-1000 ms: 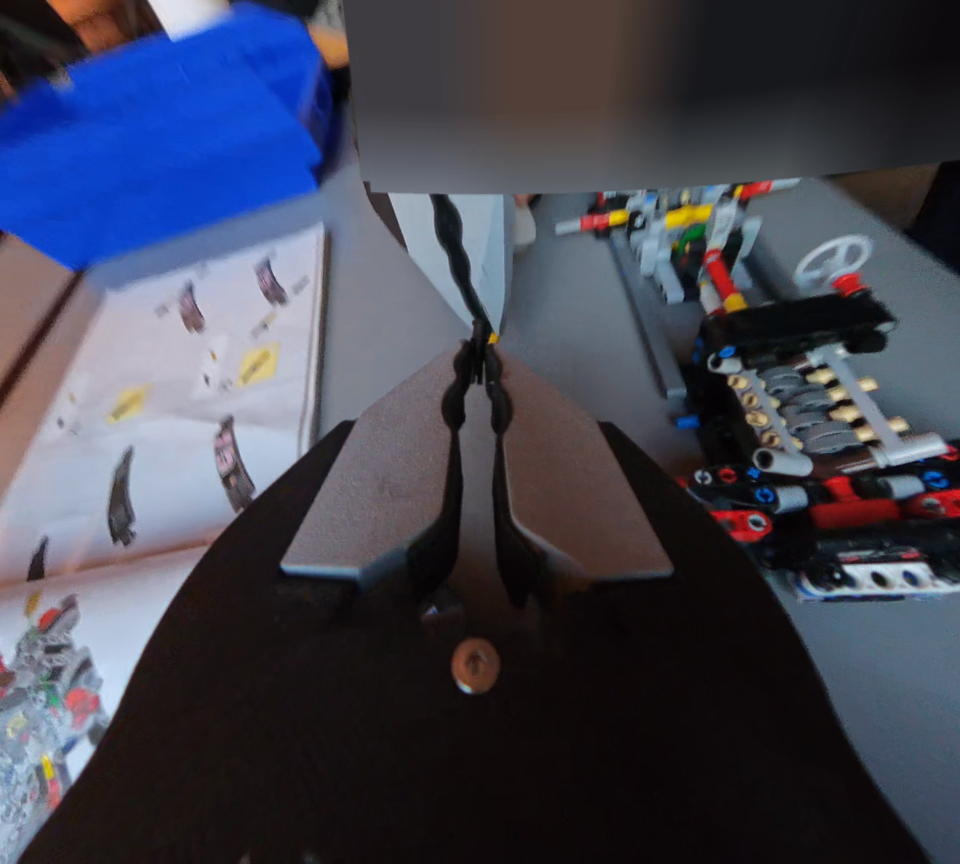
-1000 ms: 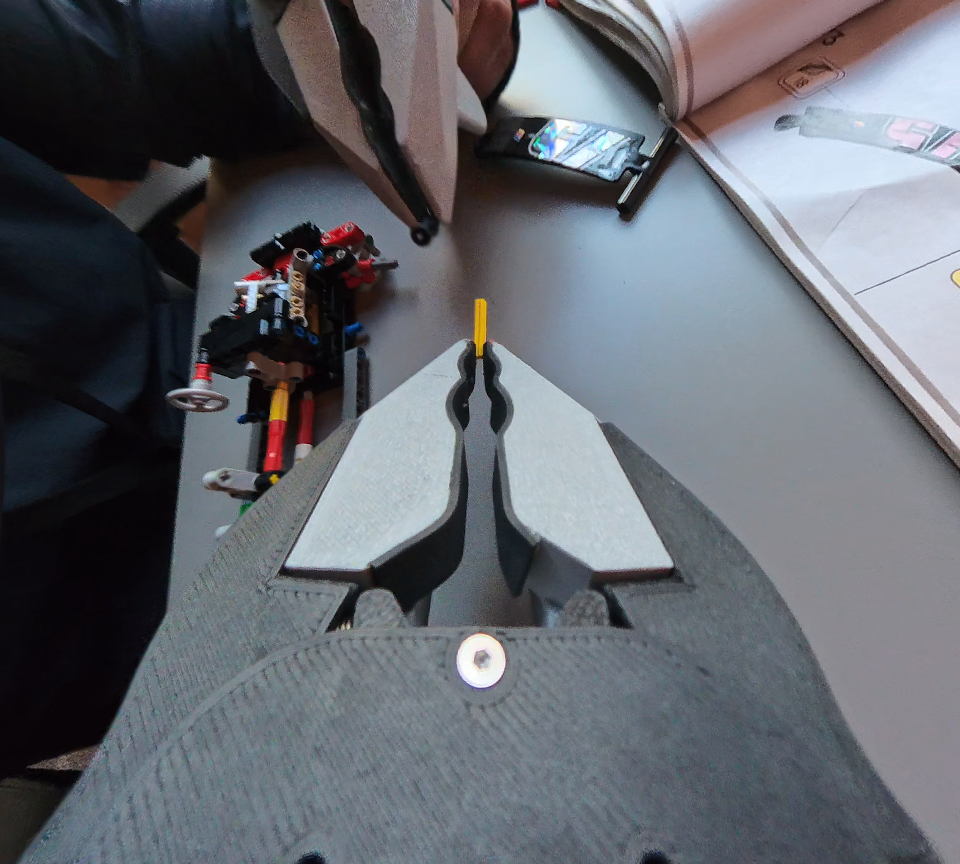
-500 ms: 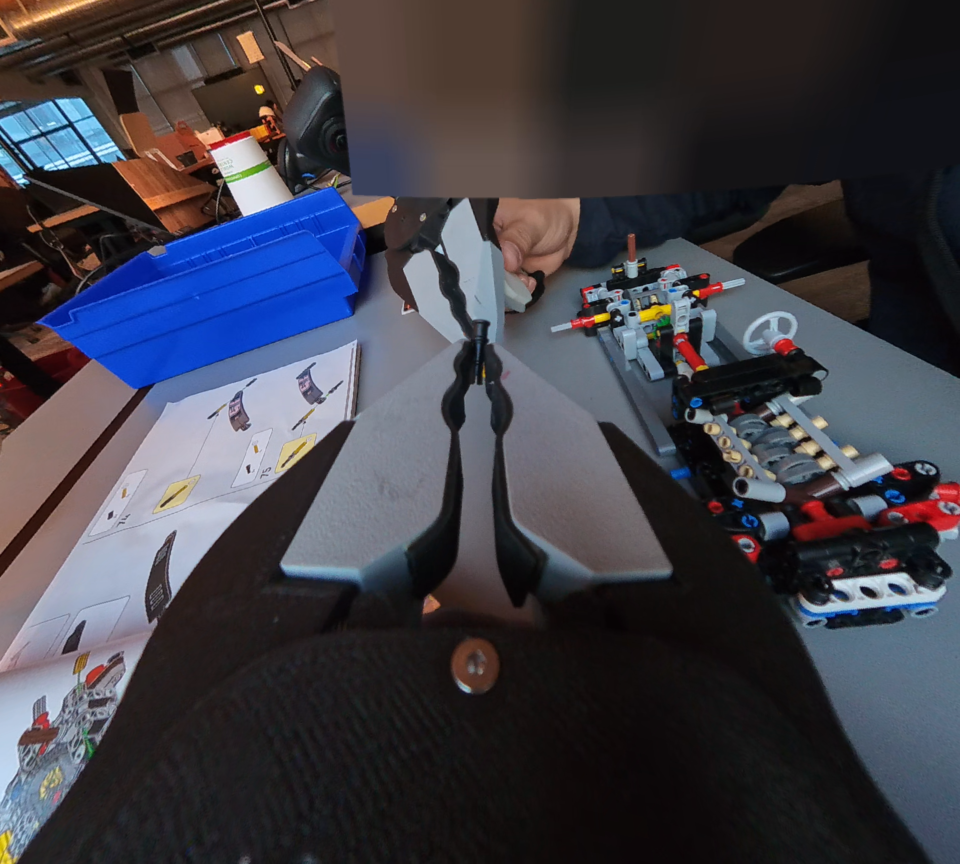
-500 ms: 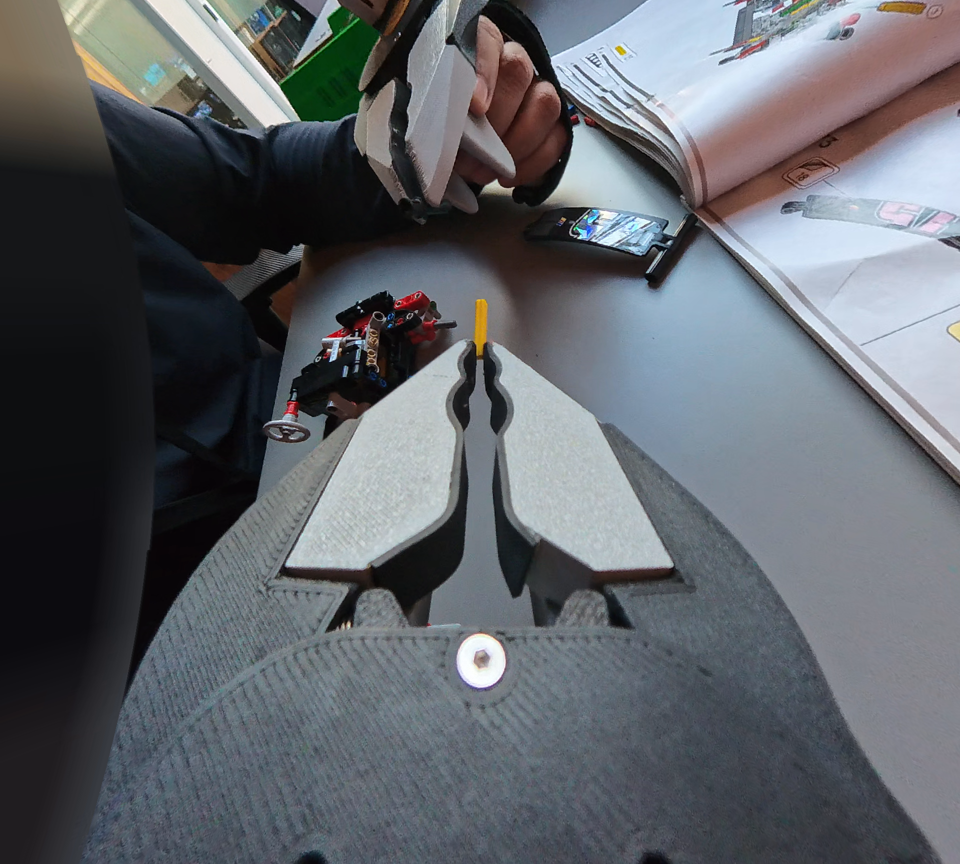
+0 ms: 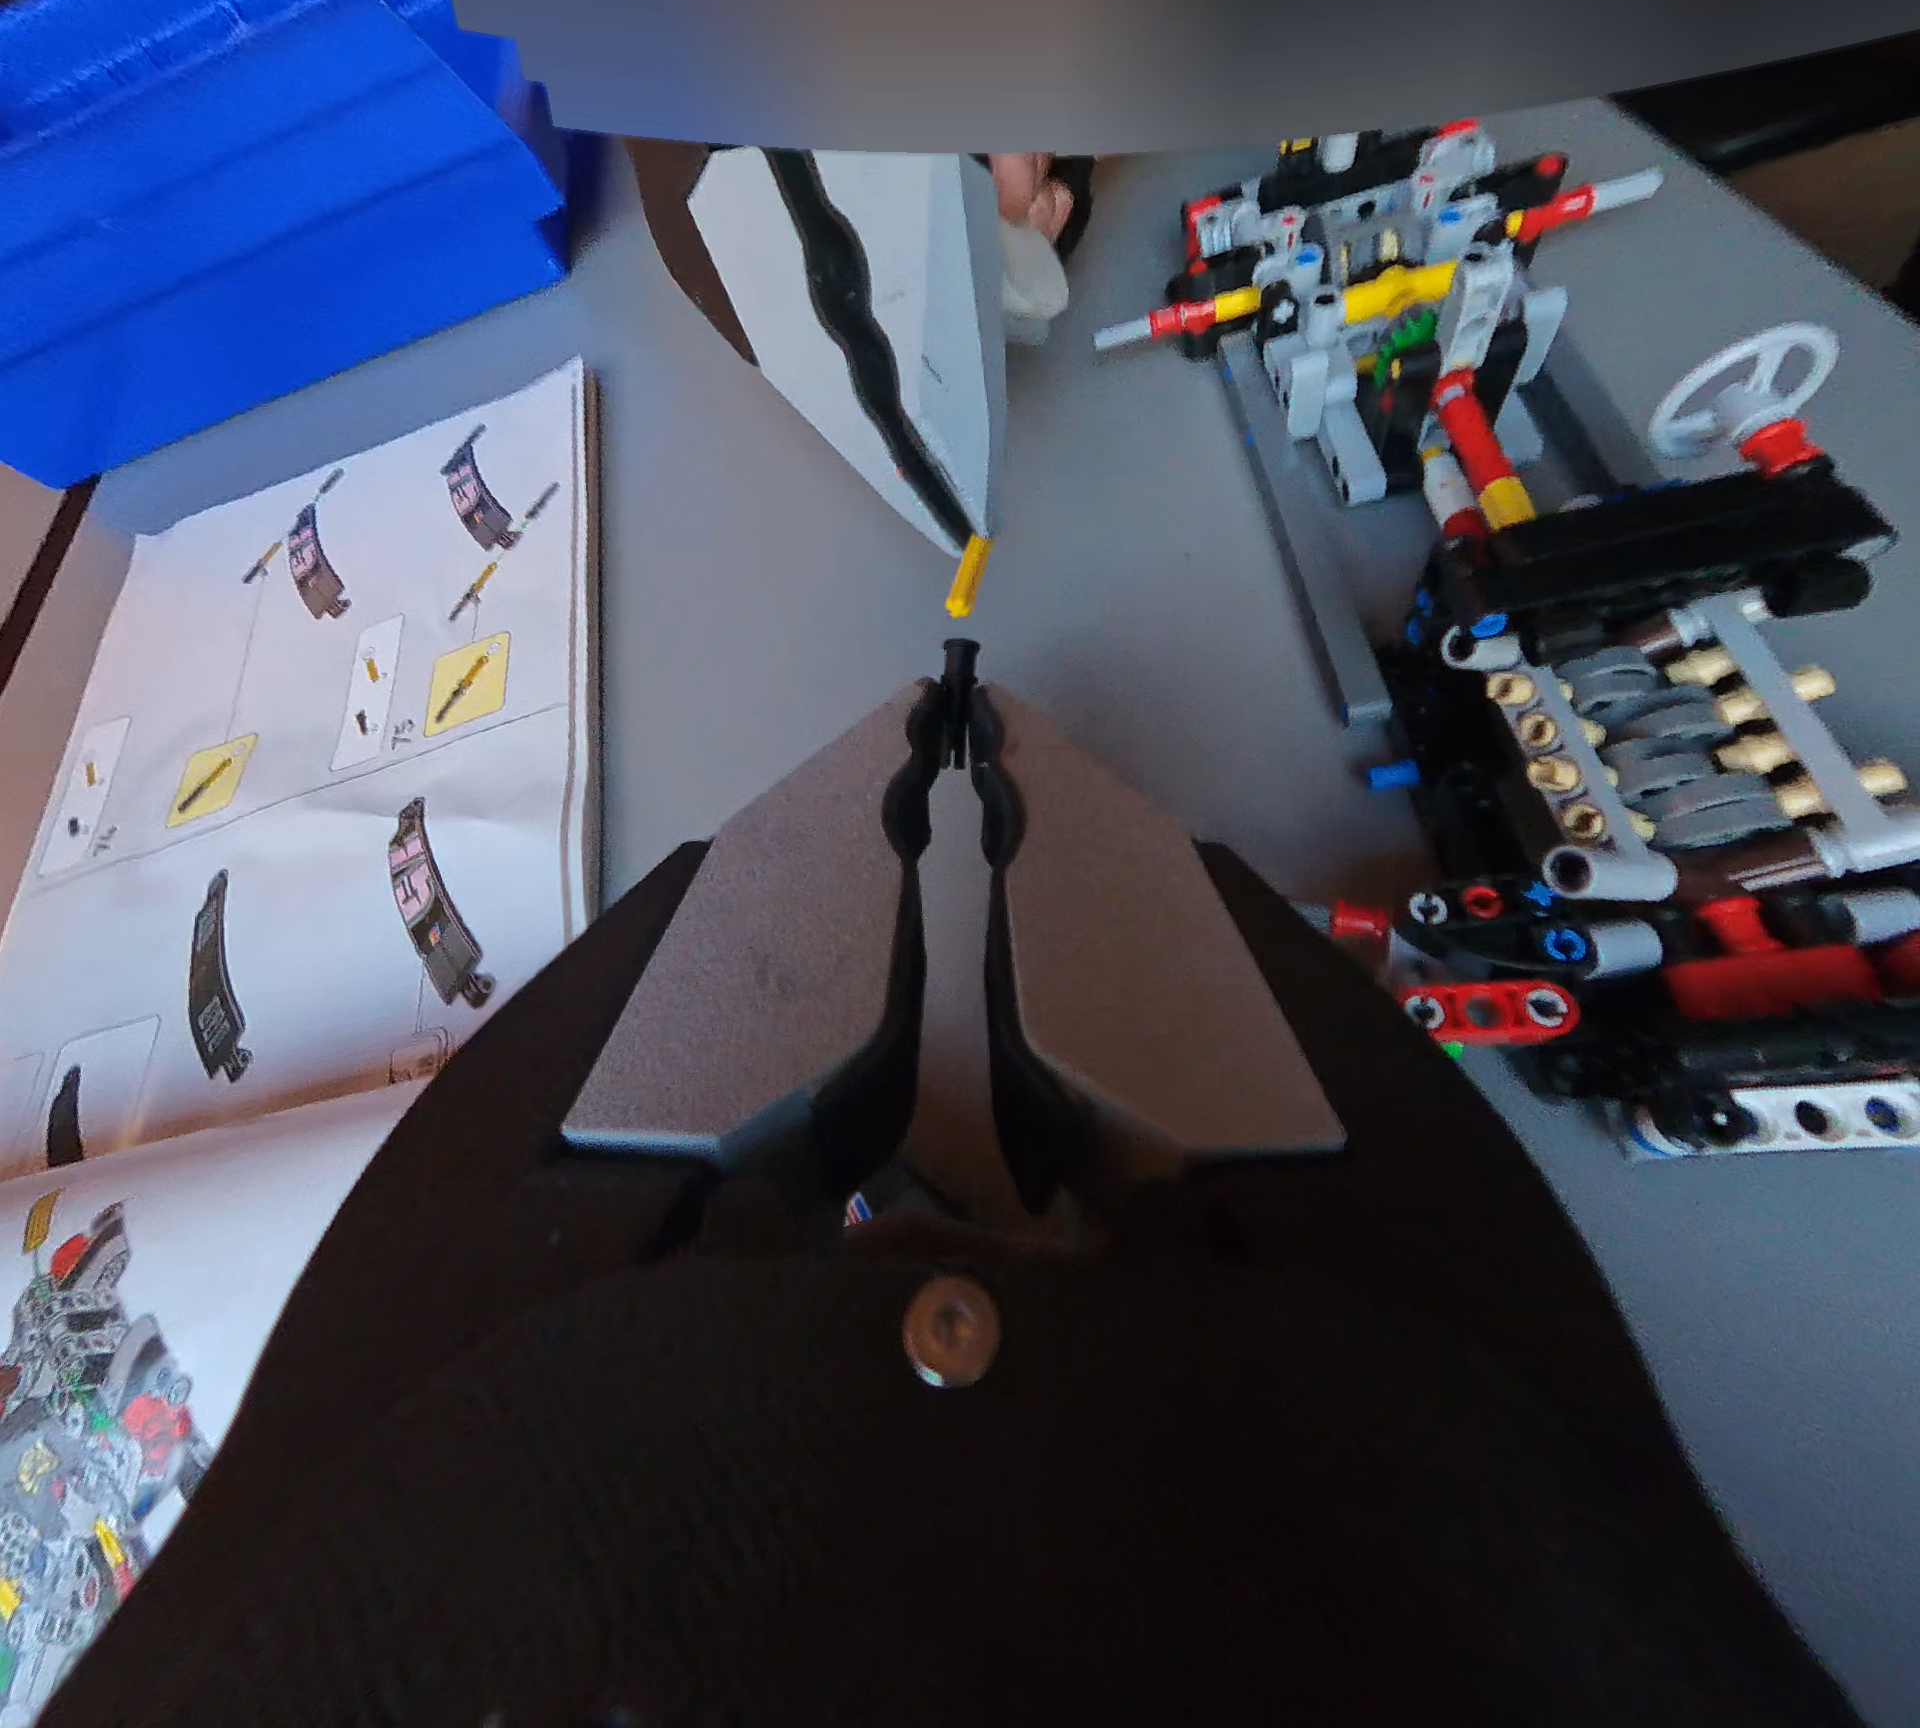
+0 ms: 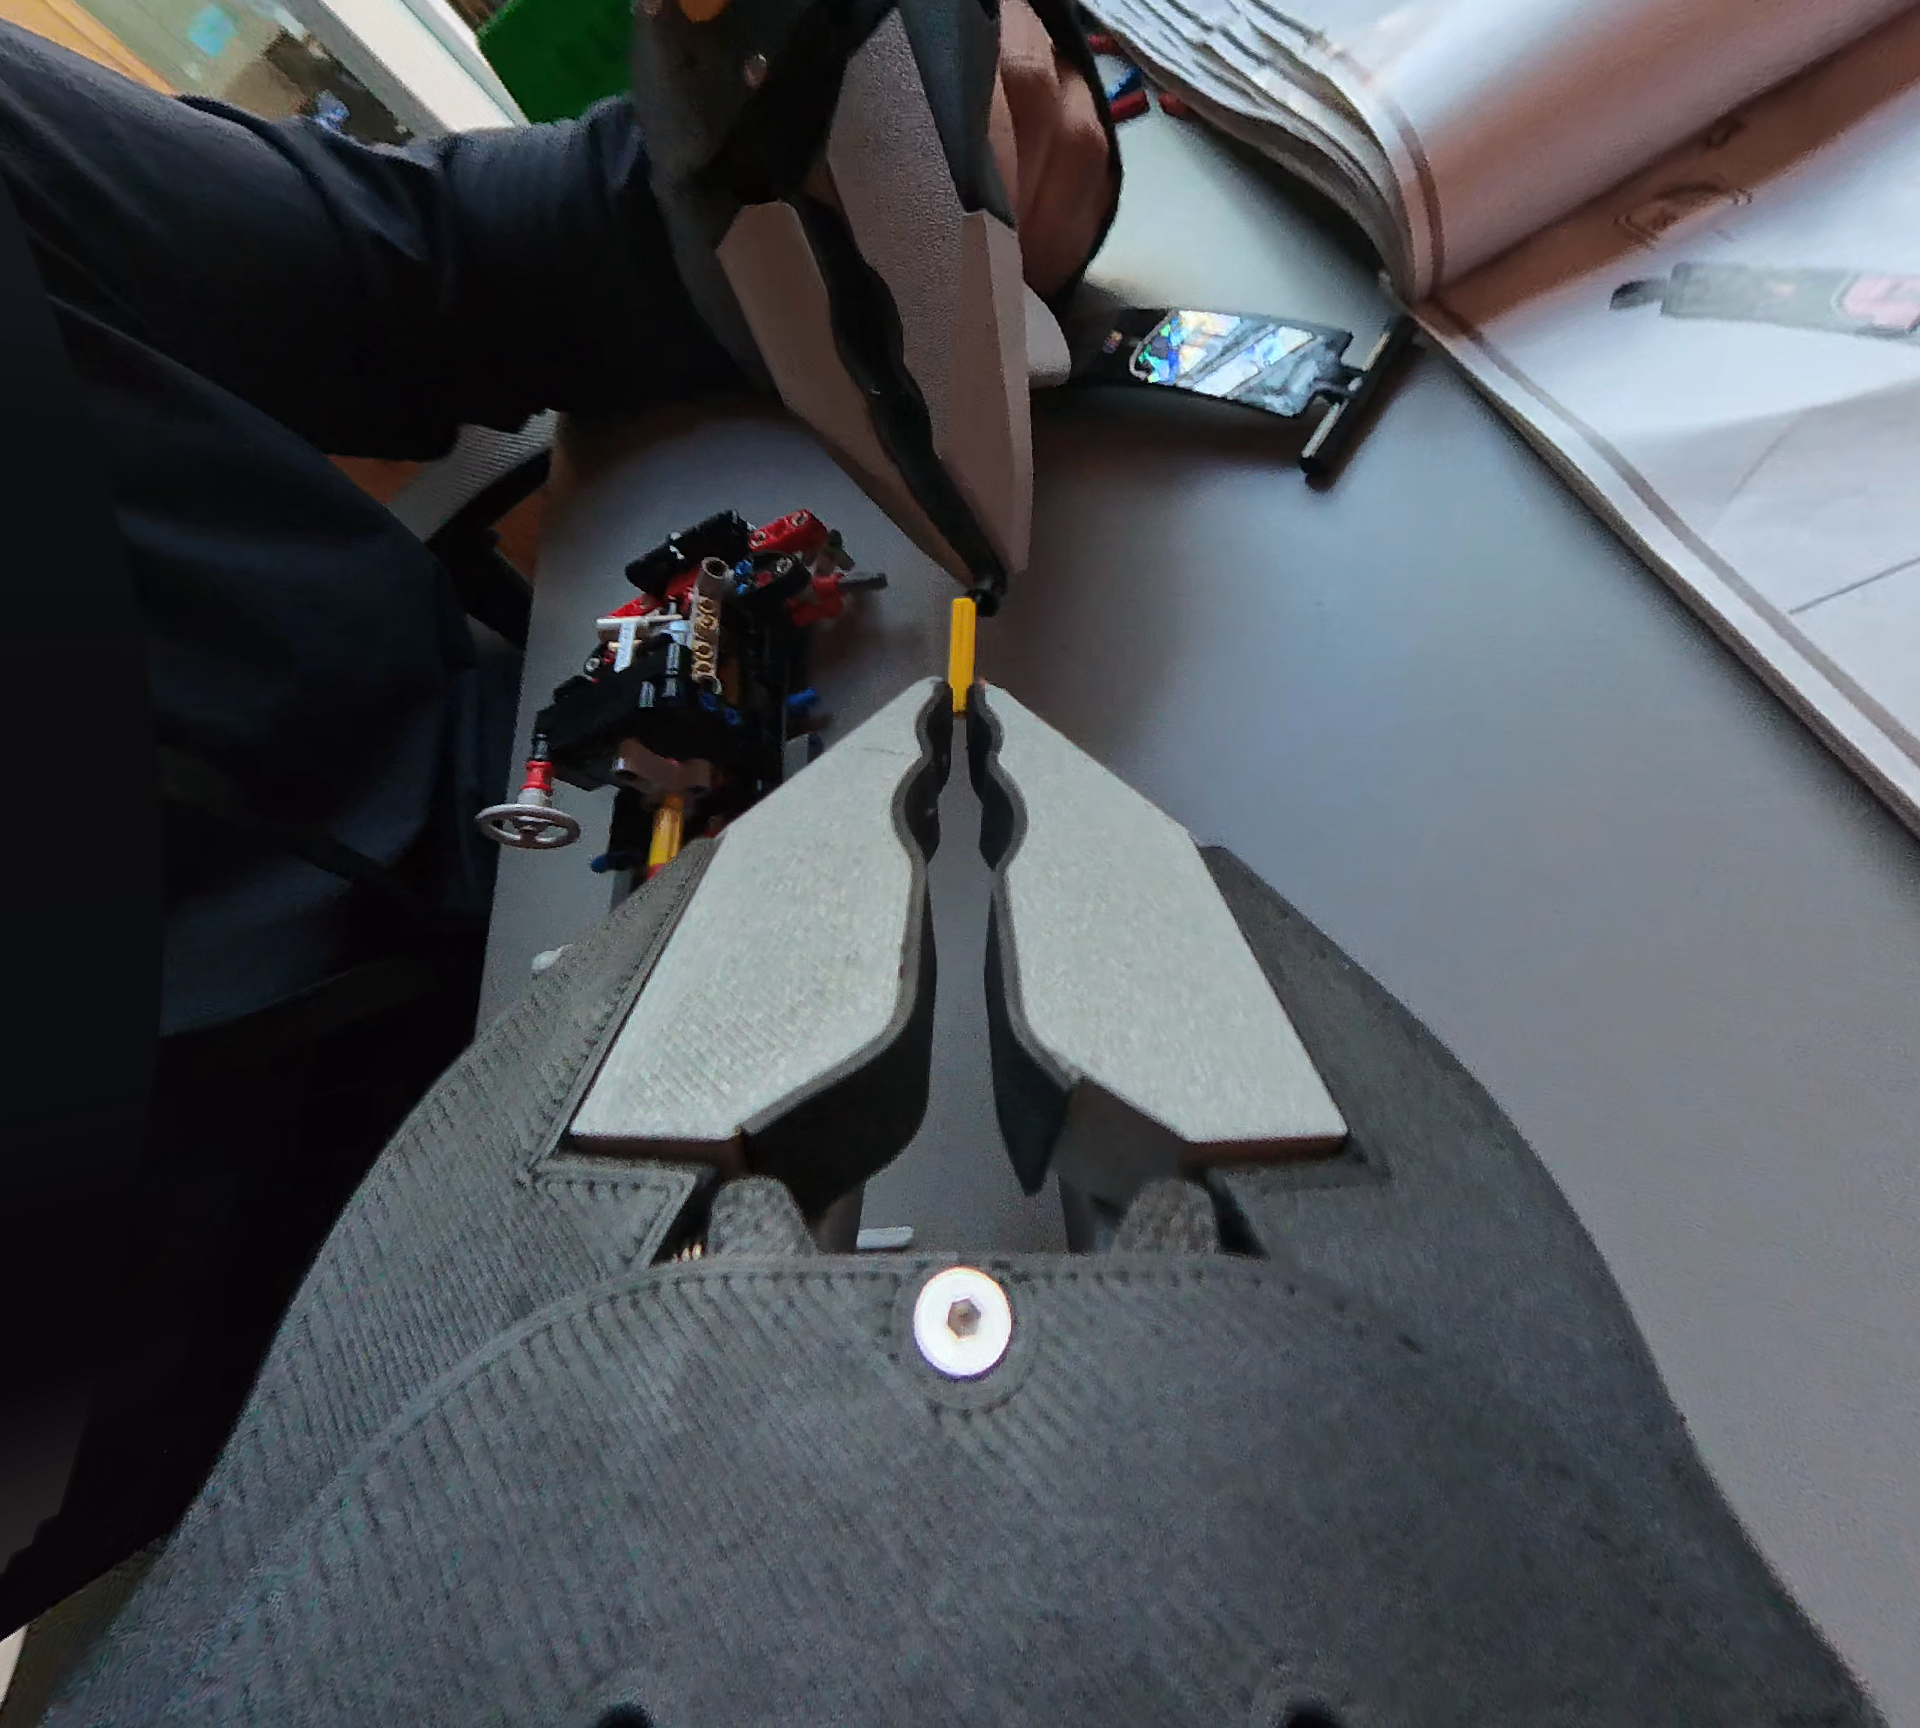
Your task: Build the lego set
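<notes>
Showing only leftward: blue bin [image 5: 239, 151]

The tabletop [image 5: 748, 535] is plain grey. A yellow peg [image 6: 962, 648] meets a black pin [image 5: 957, 691]. The bin [image 5: 229, 203] is blue, the booklet [image 5: 312, 743] white with yellow boxes, the brick model [image 5: 1621, 743] black, red, grey and tan.

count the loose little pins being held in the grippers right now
2. A black pin is pinched in the left gripper, and a yellow pin in the right gripper, tips nearly meeting above the table.
</notes>
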Tool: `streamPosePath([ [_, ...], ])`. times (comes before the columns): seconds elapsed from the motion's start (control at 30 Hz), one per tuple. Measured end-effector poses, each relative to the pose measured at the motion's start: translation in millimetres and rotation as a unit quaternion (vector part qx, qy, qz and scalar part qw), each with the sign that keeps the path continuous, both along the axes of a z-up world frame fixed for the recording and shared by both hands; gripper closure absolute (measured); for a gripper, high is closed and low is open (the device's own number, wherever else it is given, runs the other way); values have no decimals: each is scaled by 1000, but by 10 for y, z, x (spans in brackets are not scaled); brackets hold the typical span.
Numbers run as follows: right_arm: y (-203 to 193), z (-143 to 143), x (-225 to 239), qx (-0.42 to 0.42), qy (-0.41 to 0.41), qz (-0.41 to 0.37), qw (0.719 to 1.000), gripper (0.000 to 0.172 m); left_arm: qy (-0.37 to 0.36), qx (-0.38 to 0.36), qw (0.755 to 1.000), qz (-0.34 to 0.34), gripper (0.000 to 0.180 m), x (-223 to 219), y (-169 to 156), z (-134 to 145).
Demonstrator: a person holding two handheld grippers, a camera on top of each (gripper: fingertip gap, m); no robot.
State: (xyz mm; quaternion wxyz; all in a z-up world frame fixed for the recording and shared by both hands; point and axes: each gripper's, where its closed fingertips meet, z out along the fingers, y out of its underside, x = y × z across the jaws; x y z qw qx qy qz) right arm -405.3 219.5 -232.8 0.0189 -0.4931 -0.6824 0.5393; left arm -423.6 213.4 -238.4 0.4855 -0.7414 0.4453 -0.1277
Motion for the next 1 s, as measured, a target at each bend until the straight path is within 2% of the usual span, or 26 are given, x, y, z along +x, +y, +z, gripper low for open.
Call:
streamPosePath([
  [0.17,0,-101,1,10,-21,-1,1000,172,41,-17,999,5,179,-12,1,-132],
  [1.0,15,-339,1,11,-93,-20,995,171,106,-45,993,18,179,-24,20,-350],
])
